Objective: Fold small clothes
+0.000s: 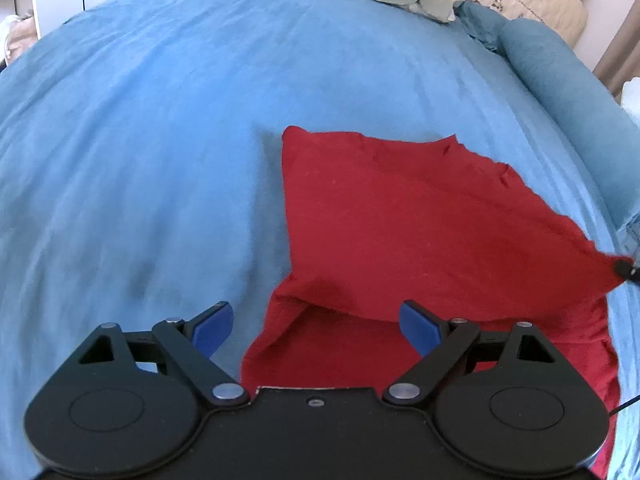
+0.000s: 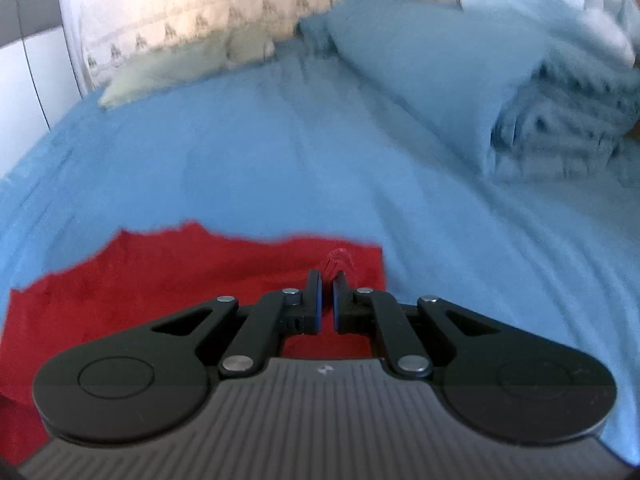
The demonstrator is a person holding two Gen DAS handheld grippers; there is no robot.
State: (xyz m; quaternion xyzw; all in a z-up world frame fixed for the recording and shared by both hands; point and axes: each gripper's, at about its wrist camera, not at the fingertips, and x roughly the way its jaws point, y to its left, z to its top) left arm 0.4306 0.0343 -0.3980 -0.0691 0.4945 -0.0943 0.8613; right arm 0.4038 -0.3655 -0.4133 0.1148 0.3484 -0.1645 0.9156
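A fold is judged under way, not finished: the red garment (image 1: 400, 216) on the blue bedsheet (image 1: 140, 140) is pinched at one corner by the right gripper (image 2: 327, 280), while the left gripper (image 1: 316, 328) is held spread above its near edge.

Red garment (image 1: 400, 220): near hem hidden under left gripper (image 1: 316, 330) body, below spread jaws.
Pinched corner beyond right gripper (image 2: 327, 280) tips: blurred, grip depth unclear.
Folded blue bedding (image 2: 560, 128) far right of right jaws: smeared, layers indistinct.
Right view's garment cut off at left edge.
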